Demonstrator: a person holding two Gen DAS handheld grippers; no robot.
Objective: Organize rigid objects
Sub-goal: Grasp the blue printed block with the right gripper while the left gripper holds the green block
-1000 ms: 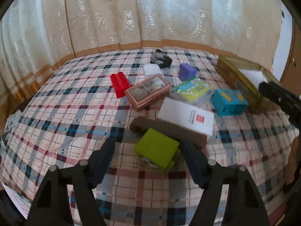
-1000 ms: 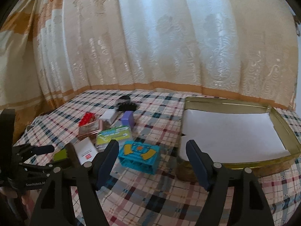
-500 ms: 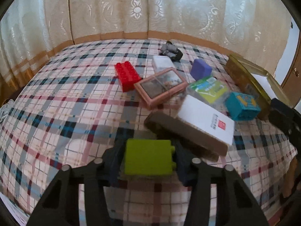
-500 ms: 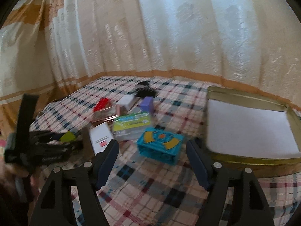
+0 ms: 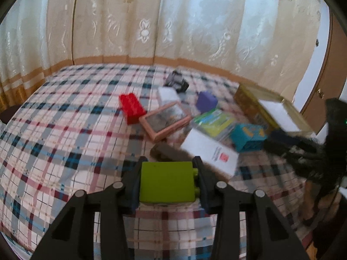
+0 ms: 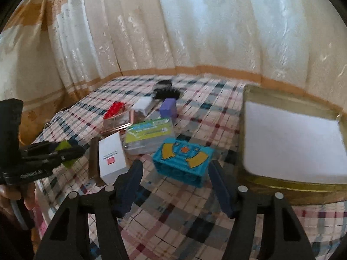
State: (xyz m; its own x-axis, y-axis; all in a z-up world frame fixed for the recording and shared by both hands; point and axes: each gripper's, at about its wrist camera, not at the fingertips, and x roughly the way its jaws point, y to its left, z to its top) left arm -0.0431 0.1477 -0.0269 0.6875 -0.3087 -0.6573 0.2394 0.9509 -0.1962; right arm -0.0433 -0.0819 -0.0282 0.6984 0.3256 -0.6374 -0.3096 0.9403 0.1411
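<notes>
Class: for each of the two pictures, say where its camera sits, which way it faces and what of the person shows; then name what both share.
Left wrist: on the left gripper, facing down across the bed; it clamps the green block.
Right wrist: on the right gripper, closing, facing the teal box; a hand shows.
Shared: teal box, tin.

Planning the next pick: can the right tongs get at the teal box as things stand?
Probably yes. The right tongs are closing with the teal box just ahead of the gap, nothing yet between the pads. Only bare checked cloth lies in front; the gold tray sits clear to the side.
</notes>
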